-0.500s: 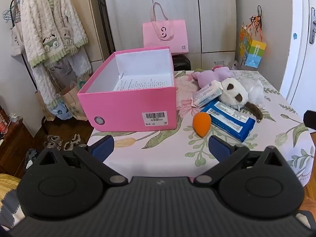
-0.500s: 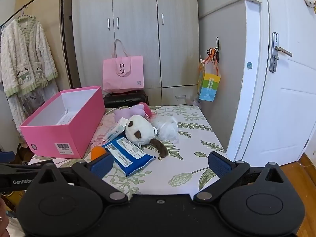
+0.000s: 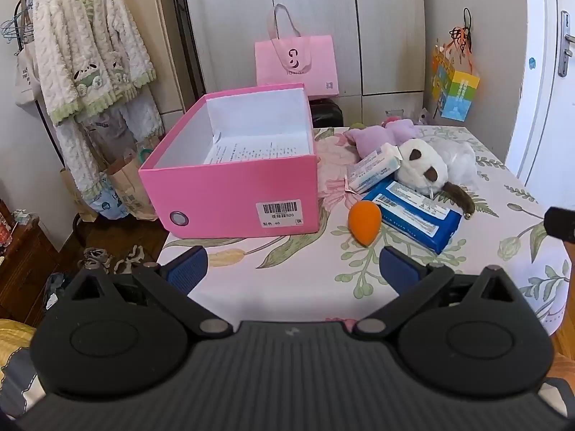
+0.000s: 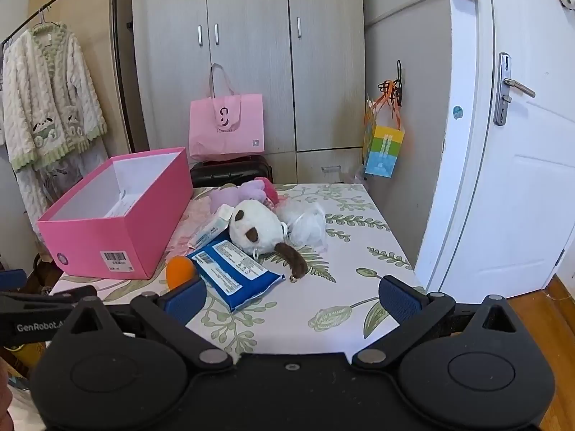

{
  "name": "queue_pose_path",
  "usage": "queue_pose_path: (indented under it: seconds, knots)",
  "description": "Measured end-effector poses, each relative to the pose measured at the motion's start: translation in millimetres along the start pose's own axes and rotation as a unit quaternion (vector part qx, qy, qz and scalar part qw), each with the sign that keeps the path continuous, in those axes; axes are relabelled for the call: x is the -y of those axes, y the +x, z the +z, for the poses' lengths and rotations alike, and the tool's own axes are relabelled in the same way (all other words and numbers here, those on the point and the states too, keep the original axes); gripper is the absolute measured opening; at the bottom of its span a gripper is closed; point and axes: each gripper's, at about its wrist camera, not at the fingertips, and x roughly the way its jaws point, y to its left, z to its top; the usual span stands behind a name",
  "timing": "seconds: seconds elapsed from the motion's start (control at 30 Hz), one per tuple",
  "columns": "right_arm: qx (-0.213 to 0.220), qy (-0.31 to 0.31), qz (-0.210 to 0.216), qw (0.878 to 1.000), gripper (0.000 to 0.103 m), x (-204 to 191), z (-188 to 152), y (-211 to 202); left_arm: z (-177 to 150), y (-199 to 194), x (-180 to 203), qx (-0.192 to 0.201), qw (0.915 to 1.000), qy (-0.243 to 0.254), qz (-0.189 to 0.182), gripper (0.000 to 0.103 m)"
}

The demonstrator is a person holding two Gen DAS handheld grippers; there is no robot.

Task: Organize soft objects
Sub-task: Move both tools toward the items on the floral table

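Both hand-held grippers, left (image 3: 293, 269) and right (image 4: 291, 296), hang spread wide over bare near tabletop (image 3: 305, 280); orange sponge (image 3: 364, 219) lies beside the box (image 3: 230, 194).

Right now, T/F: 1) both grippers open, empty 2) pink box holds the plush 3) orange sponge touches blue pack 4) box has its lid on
1) True: left gripper and right gripper are open, holding nothing.
2) False: the plush lies on the table; the pink box holds only a printed sheet.
3) True: the orange sponge rests against the blue pack.
4) False: the box is open, no lid visible.
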Motion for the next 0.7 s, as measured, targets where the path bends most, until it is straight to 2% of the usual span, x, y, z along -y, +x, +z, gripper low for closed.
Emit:
queue_pose_path:
  seconds: [0.07,0.7]
  knots:
    - [-0.006,-0.002,0.001,1.0,0.103,3.0,-3.2,12.9,0.1,-0.4,-0.1,0.001,1.0,0.0,0.0,0.103]
    - [-0.001,-0.012,0.003,1.0,0.103,-0.2,-6.2,7.7,-3.6,-8.4,-4.0,0.02,0.9997,-0.009,-0.014,0.103]
